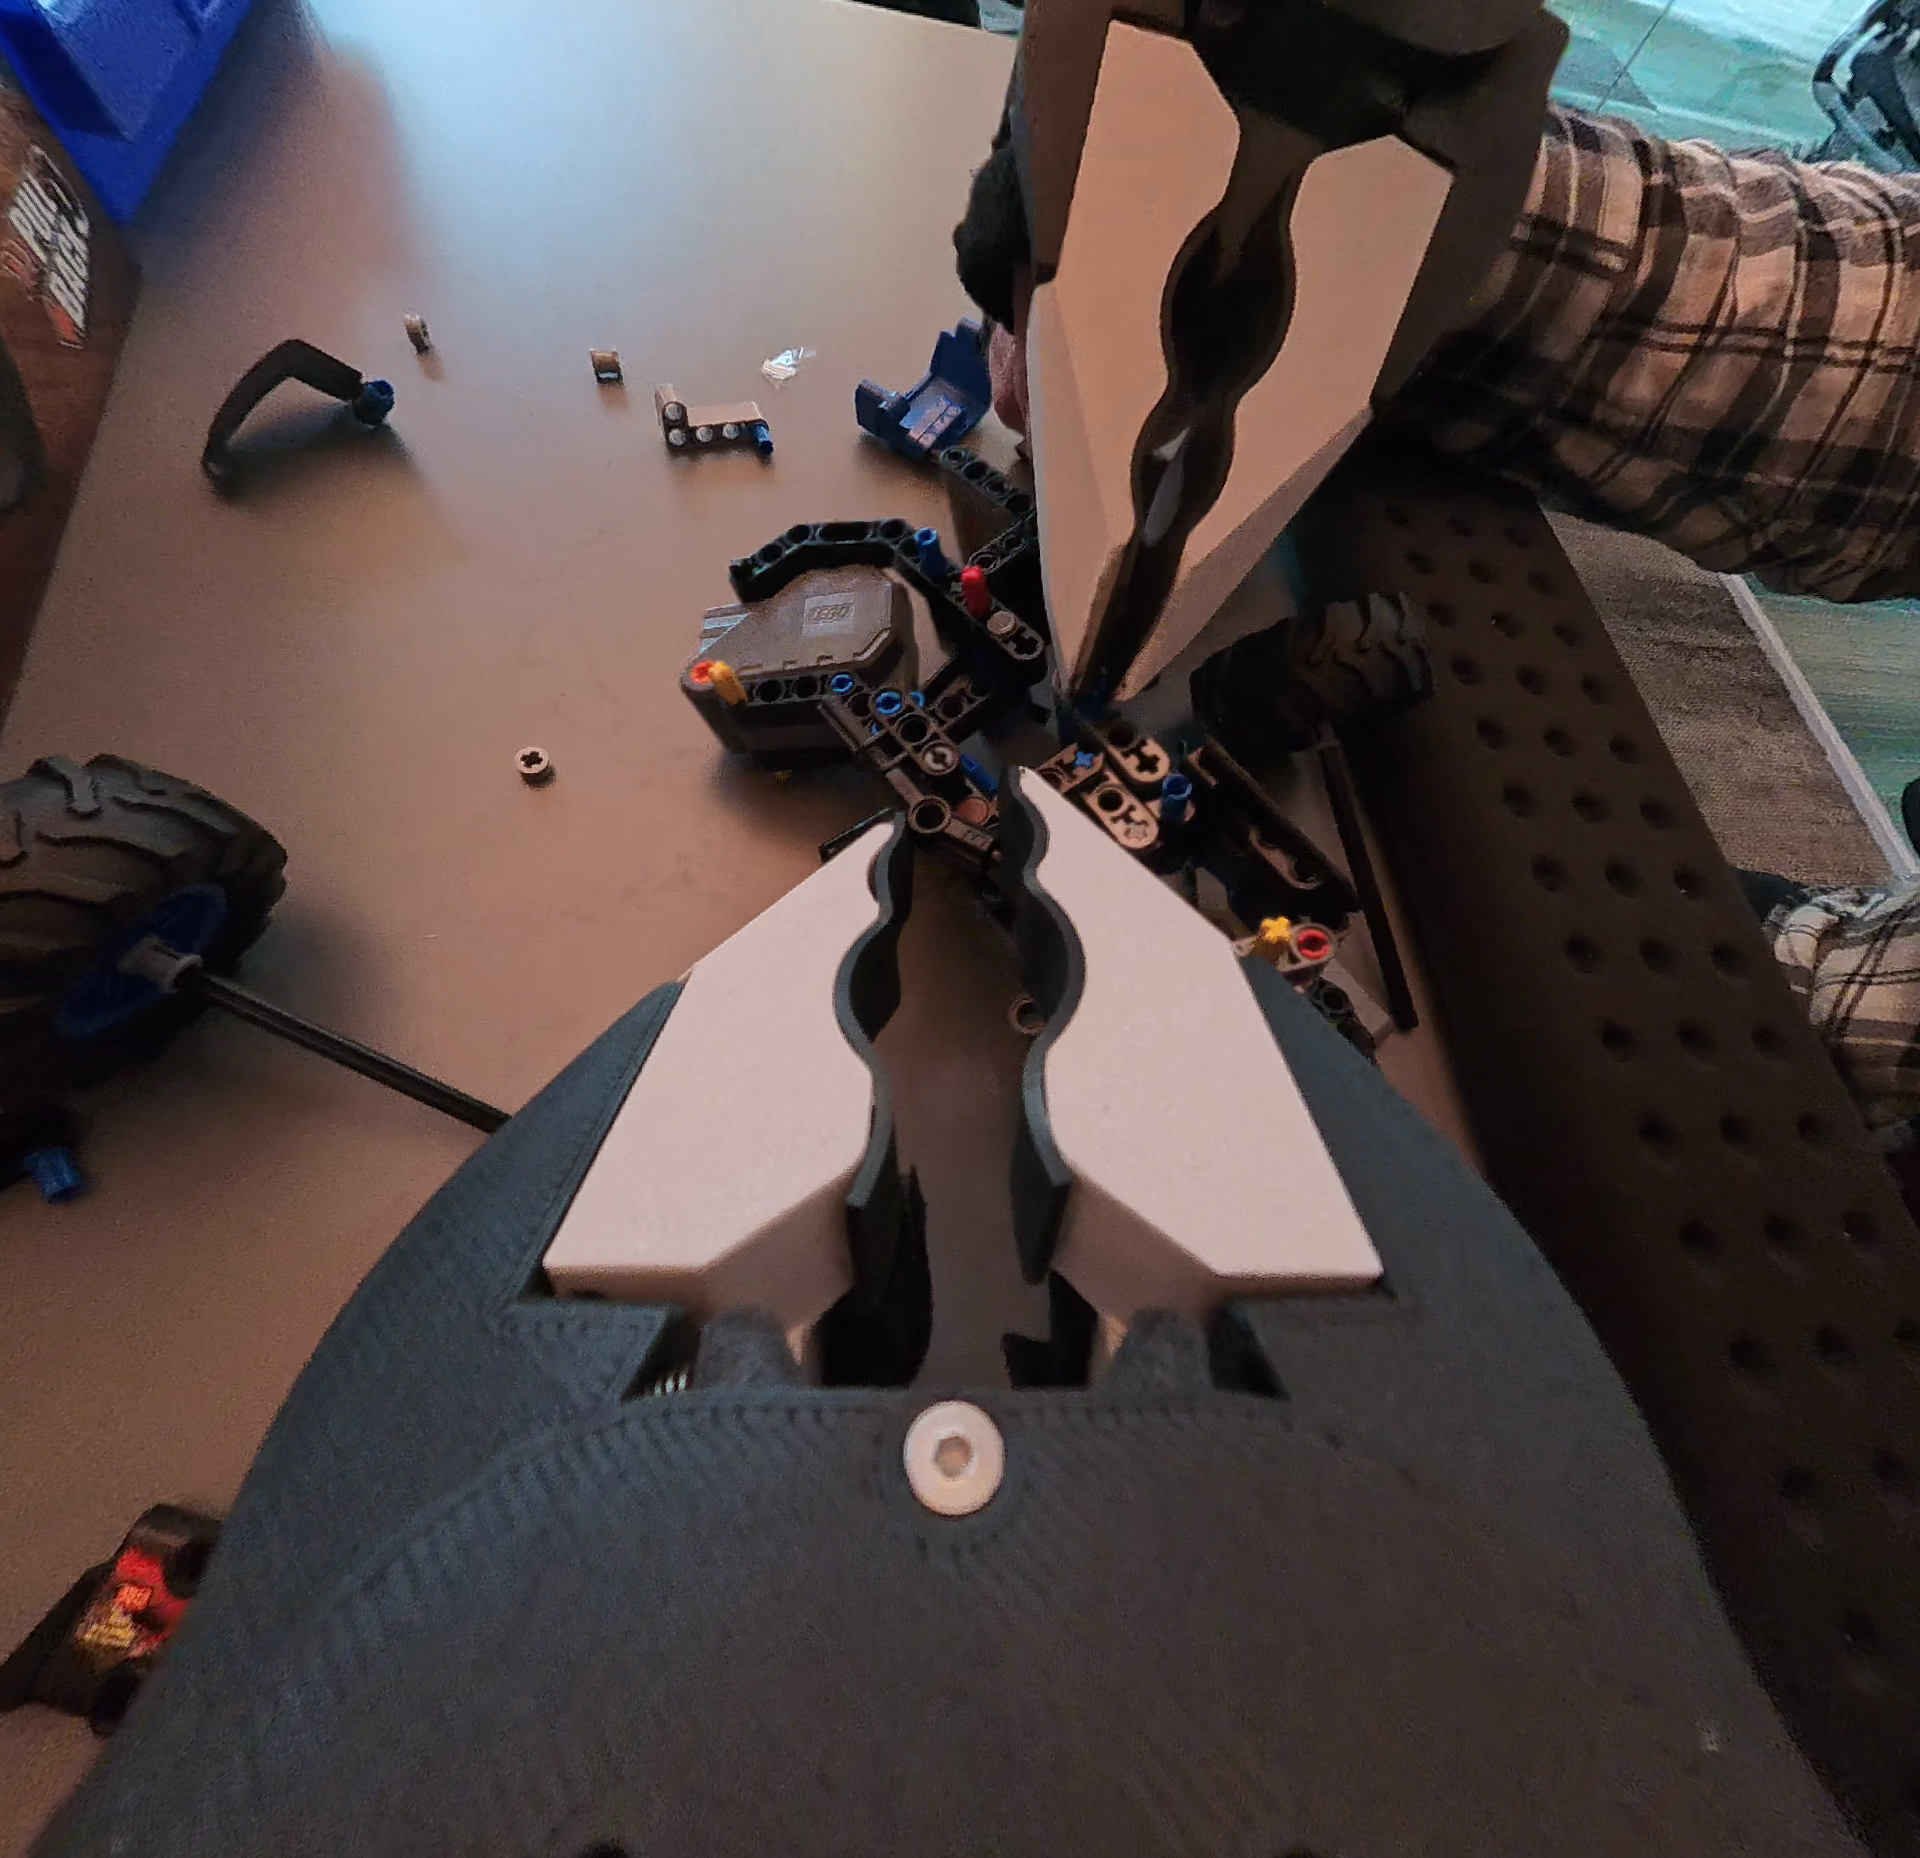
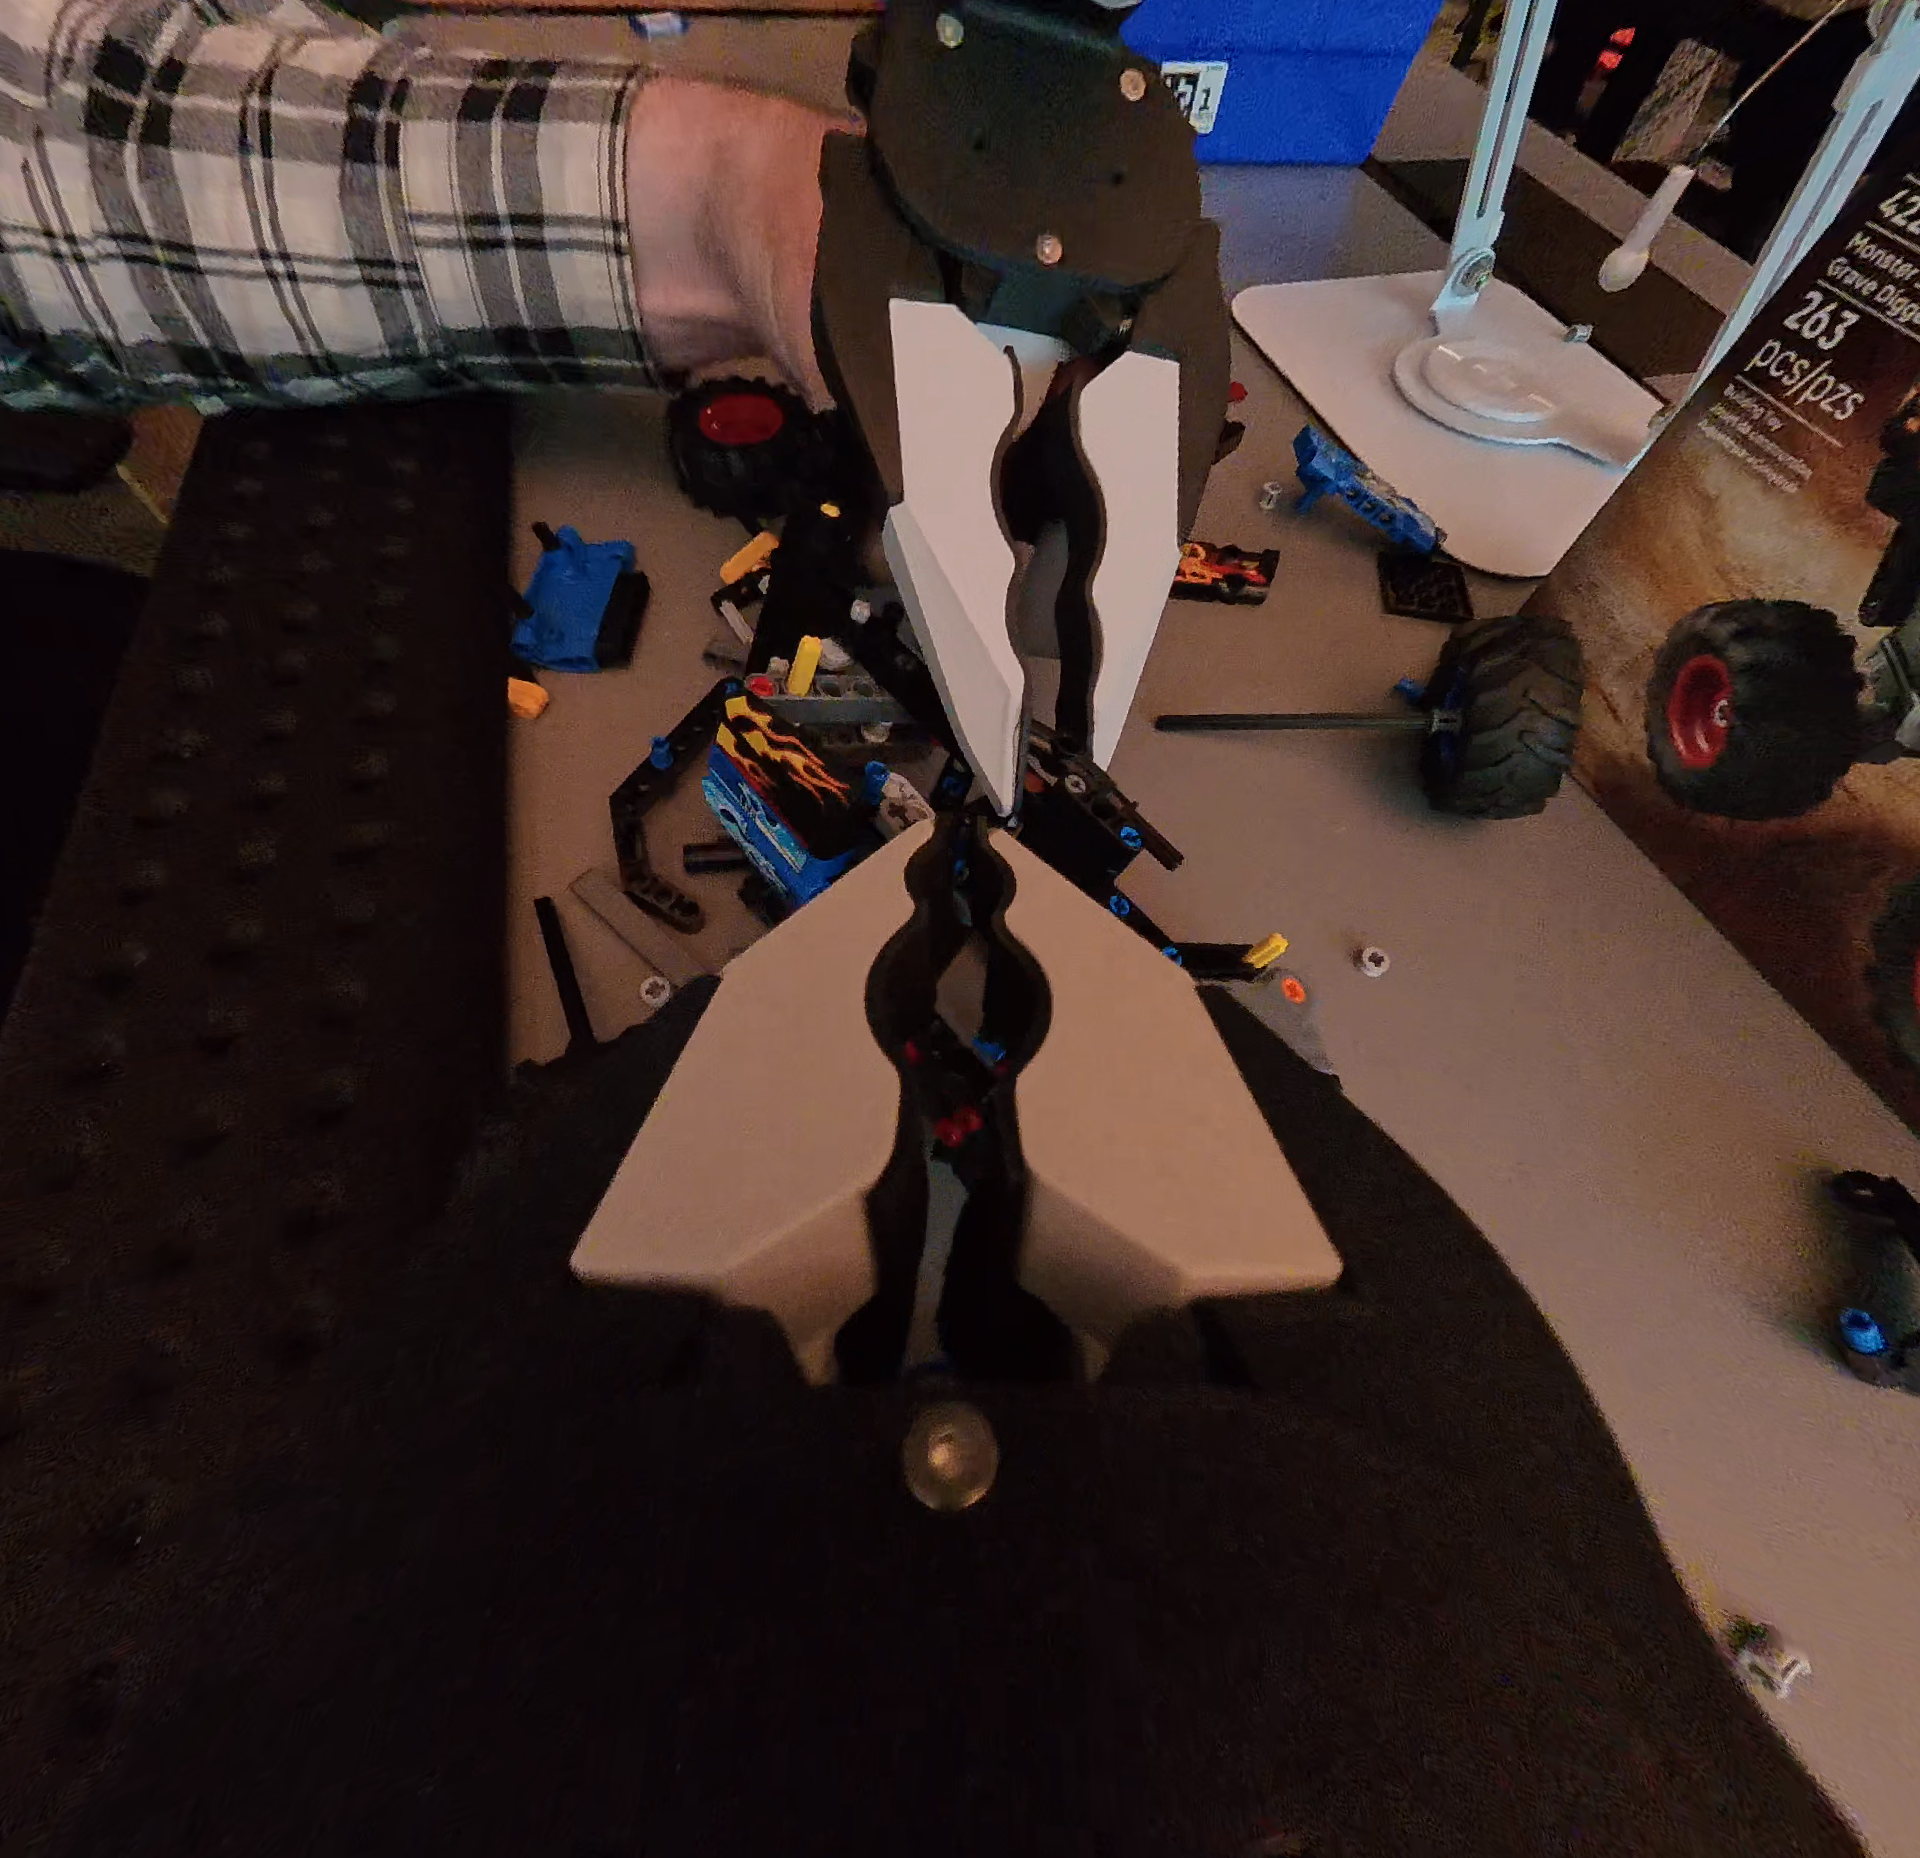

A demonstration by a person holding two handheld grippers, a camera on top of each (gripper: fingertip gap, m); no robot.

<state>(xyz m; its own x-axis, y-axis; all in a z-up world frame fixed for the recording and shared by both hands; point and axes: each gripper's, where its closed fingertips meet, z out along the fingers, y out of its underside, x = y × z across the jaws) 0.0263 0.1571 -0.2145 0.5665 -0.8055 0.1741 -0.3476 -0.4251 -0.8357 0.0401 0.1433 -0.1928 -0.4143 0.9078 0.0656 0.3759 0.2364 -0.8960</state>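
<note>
The left gripper (image 1: 1000, 790) has its jaws nearly pressed together, pinching a black beam of the brick chassis (image 1: 914, 686) on the grey table (image 1: 520, 198). The right gripper (image 2: 961, 834) meets it tip to tip from the opposite side, jaws also narrow, gripping the same chassis (image 2: 1081, 821). Left of the left jaws lies a tyre on an axle (image 1: 125, 904). Beyond them lies a grey angled piece (image 1: 712, 421)

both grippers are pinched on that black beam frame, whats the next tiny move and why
Probably hold the left gripper steady while the right gripper eases off: both tips are shut on the same black beam frame, nearly touching, so any twist could pop its pins.
</note>
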